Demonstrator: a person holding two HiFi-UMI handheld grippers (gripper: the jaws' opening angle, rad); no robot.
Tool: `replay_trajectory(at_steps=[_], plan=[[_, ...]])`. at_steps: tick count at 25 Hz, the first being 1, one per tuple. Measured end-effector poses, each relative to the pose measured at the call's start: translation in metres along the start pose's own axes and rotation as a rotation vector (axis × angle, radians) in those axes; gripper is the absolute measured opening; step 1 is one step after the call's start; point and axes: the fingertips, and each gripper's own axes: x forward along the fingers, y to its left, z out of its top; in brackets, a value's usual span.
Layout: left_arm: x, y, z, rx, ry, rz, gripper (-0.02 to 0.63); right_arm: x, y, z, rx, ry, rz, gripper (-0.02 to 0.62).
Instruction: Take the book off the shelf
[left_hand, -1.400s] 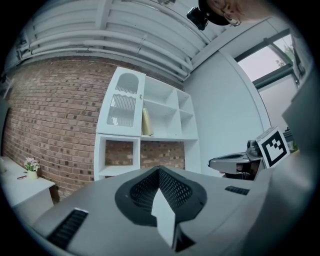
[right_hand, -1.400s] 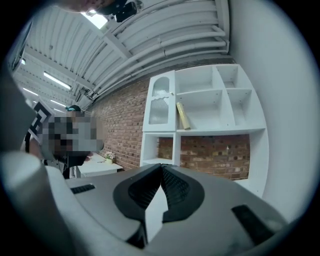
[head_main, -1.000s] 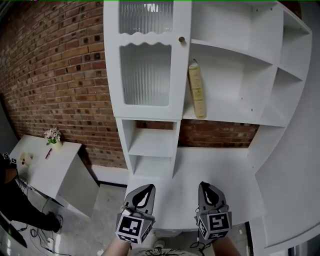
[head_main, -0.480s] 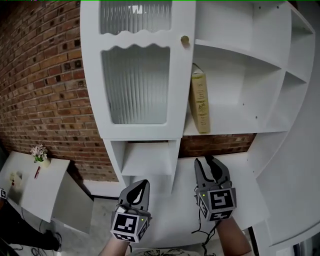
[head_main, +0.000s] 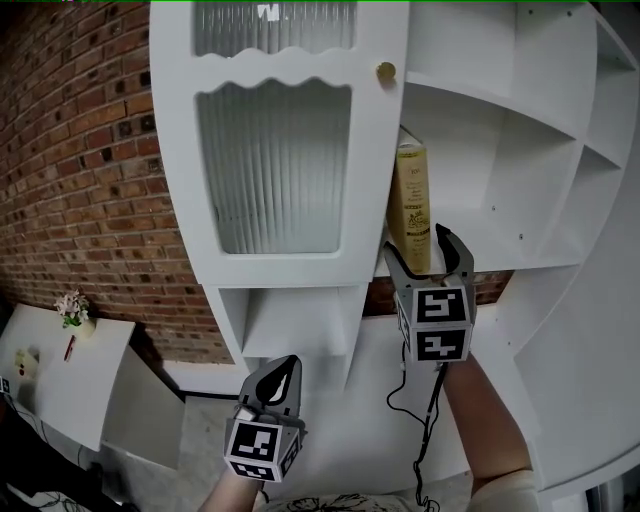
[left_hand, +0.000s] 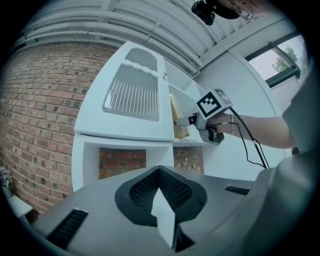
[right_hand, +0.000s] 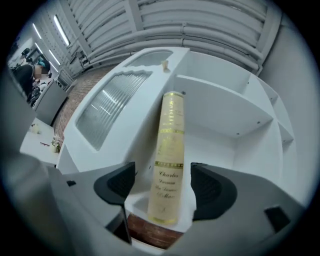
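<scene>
Cream-yellow with gilt bands on its spine, the book stands upright at the left end of an open compartment of the white shelf unit. It is just beside the partition that carries the ribbed-glass cabinet door, and its lower end rests on the shelf board. The right gripper is raised to that board and its jaws are opening. They stand wide apart, one on either side of the lower spine, and the right gripper view shows a clear gap between each pad and the book. The left gripper hangs low and nearer, well apart from the book, below the small open compartments. Its jaws are together with nothing between them. Red brick wall shows behind the unit at left.
</scene>
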Motion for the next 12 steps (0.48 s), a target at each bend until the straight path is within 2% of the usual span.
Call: replay_trajectory(at_steps=[6, 12], plan=[[0.005, 0.009, -0.003, 0.001, 0.007, 0.013, 0.003, 0.043, -0.007, 0.005, 0.029, 0.070, 0.022, 0.336], [0.007, 0.015, -0.006, 0.000, 0.018, 0.014, 0.003, 0.067, -0.014, 0.015, -0.001, 0.098, 0.009, 0.311]])
